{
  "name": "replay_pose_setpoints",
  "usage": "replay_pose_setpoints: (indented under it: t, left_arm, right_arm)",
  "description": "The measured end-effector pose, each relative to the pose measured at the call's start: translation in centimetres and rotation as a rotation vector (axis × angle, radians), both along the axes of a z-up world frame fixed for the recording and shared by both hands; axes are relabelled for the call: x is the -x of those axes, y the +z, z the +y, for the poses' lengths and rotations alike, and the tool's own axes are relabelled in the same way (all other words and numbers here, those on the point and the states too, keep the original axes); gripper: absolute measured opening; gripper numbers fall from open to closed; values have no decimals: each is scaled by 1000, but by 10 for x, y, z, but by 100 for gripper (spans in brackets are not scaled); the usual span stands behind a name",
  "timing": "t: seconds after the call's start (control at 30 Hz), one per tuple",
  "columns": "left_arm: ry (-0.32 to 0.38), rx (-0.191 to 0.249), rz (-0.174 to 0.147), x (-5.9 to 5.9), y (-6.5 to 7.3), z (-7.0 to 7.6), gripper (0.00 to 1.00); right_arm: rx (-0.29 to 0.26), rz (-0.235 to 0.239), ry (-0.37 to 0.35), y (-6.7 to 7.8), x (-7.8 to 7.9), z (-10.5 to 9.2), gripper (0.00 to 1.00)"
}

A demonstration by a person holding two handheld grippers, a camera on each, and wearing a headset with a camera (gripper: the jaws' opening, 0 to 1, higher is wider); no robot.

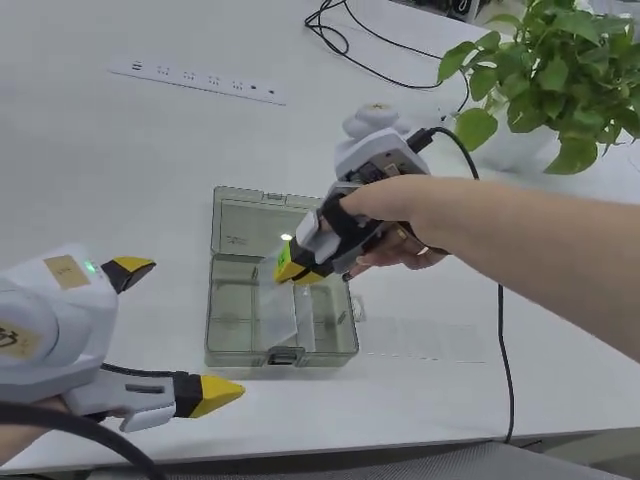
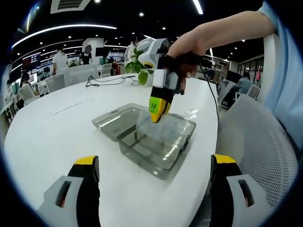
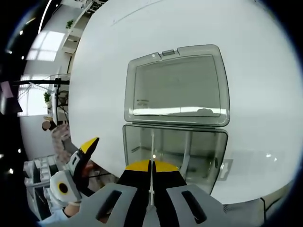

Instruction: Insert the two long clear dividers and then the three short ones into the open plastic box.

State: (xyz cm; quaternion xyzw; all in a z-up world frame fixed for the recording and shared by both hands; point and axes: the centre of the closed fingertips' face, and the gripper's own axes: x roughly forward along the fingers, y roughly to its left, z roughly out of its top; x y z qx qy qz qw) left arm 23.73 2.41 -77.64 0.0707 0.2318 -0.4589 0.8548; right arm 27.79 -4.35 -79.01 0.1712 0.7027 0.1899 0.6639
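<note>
At frame centre the right tool is clamped on a clear divider, whose lower edge is inside the open box on the worktop. The left tool, at lower left, has its jaws apart. This looks like the seating step (long or short divider, I cannot tell). Next, it likely needs squaring to the walls, then pressing down.

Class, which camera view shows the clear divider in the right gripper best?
Head view: the divider hangs broadside below the right gripper, at the box. The left gripper view shows it fainter; the right gripper view, edge-on, a thin line.
</note>
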Motion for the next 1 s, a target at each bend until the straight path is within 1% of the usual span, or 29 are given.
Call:
replay_pose_setpoints:
  t: [0.1,0.17,0.23,0.33,0.5,0.6,0.7,0.77,0.83,0.93,1.0]
  left_arm:
    - [1,2,2,0,0,0,100]
    - [1,1,3,0,0,0,100]
    - [1,1,5,1,-1,1,100]
    - [2,-3,7,1,-2,1,99]
    - [8,2,8,2,-1,3,99]
    - [9,0,12,2,-3,4,99]
    - [10,0,12,3,-3,4,99]
    - [10,-1,11,3,-3,5,99]
    - [11,1,11,3,-3,5,99]
    - [10,-1,11,3,-4,5,99]
    - [10,1,11,2,-3,5,99]
  right_arm:
    - [6,5,-3,-1,3,1,2]
    - [9,9,-6,-4,-2,0,2]
    - [9,10,-5,-3,-4,-1,2]
    - [17,16,-13,-8,-7,-2,2]
    - [26,15,-7,-7,-3,0,2]
    - [31,15,-6,-9,-4,0,2]
    - [44,16,5,-13,-10,0,2]
    - [51,17,12,-12,-10,1,2]
    - [64,14,24,-11,-5,2,2]
    - [69,15,27,-12,-7,3,2]
    - [82,10,43,-13,-8,2,2]
